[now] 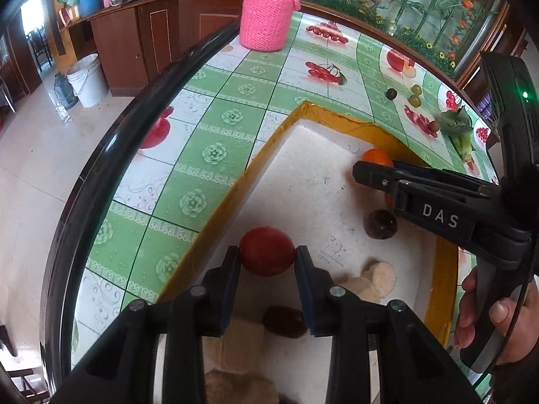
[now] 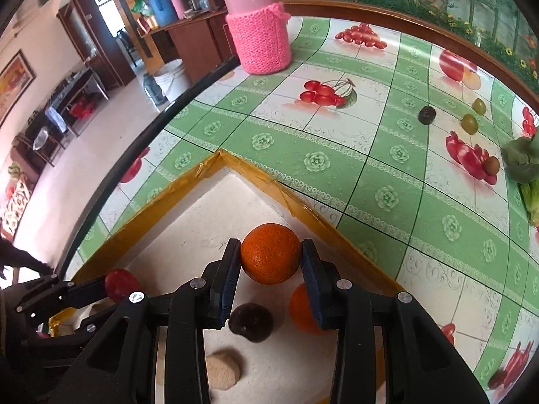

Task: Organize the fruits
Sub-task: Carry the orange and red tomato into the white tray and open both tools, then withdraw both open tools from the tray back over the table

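My left gripper (image 1: 267,256) is shut on a red fruit (image 1: 267,251) and holds it over the white foam tray (image 1: 303,155) with yellow-taped rim. My right gripper (image 2: 270,258) is shut on an orange (image 2: 270,253) above the same tray (image 2: 188,215). In the right wrist view a second orange (image 2: 300,309), a dark round fruit (image 2: 251,321) and a beige biscuit (image 2: 222,370) lie in the tray below, and the left gripper with the red fruit (image 2: 120,284) shows at the left. The right gripper (image 1: 374,168) and the dark fruit (image 1: 380,224) show in the left wrist view.
On the green fruit-print tablecloth (image 2: 337,155) lie a dark fruit (image 2: 427,114), two green fruits (image 2: 469,123), a brown fruit (image 2: 492,165) and leafy greens (image 2: 525,165). A pink knit-covered jar (image 2: 257,23) stands at the back. The table's black edge (image 1: 111,155) runs along the left.
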The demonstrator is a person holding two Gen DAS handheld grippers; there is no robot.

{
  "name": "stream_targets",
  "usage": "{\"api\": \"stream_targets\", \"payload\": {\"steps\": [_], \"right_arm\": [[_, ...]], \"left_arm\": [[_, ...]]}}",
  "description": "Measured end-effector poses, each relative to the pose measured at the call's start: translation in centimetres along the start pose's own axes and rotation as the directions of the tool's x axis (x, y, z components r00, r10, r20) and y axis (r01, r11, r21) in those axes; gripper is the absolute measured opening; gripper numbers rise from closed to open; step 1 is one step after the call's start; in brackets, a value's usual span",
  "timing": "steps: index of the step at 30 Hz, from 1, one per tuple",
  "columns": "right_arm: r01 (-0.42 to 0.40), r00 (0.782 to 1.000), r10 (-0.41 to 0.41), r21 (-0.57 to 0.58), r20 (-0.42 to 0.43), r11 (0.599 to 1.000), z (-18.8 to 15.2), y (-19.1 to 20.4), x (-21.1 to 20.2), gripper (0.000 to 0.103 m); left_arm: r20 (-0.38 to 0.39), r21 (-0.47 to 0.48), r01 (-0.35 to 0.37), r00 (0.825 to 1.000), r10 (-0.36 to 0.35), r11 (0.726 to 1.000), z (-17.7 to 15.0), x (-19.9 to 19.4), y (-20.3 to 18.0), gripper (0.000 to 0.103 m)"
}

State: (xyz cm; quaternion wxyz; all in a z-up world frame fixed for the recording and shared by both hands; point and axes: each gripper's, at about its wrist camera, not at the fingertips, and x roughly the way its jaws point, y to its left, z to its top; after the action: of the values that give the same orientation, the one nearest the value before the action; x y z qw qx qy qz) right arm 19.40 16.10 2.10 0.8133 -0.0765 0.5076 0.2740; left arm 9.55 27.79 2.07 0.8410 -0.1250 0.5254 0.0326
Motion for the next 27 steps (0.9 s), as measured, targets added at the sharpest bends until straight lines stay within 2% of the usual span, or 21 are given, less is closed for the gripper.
{"api": "stream_targets", "payload": {"steps": [8,16,18,23,25,27], "right_arm": [[0.033,0.999,-0.035,-0.071,-0.024,0.997,0.3,0.9,1.0,0.035],[0.048,0.998,-0.05,-0.068,-0.028,0.997,0.0,0.9,0.8,0.038],[0.057,0.998,-0.059,-0.068,-0.023,0.996,-0.2,0.9,0.4,0.042],[0.08,0.997,-0.08,-0.059,-0.007,0.995,-0.8,0.8,-0.9,0.042],[0.079,0.997,-0.079,-0.047,0.0,0.996,-1.3,0.7,-1.7,0.043],[0.081,0.997,-0.081,-0.035,0.014,0.996,-2.0,0.7,-2.7,0.05]], "left_arm": [[0.011,0.033,-0.055,0.998,0.055,0.998,0.3,0.7,-0.4,0.036],[0.01,0.051,-0.07,0.998,0.069,0.996,-0.1,0.5,-0.5,0.038],[0.012,0.043,-0.069,0.998,0.069,0.997,-0.3,0.3,-0.3,0.04],[0.011,0.04,-0.073,0.997,0.072,0.997,-1.0,-0.2,-0.3,0.044],[0.019,0.042,-0.074,0.997,0.073,0.996,-1.4,-0.6,-0.2,0.048],[0.035,0.042,-0.08,0.996,0.079,0.996,-1.8,-1.1,-0.2,0.055]]}}
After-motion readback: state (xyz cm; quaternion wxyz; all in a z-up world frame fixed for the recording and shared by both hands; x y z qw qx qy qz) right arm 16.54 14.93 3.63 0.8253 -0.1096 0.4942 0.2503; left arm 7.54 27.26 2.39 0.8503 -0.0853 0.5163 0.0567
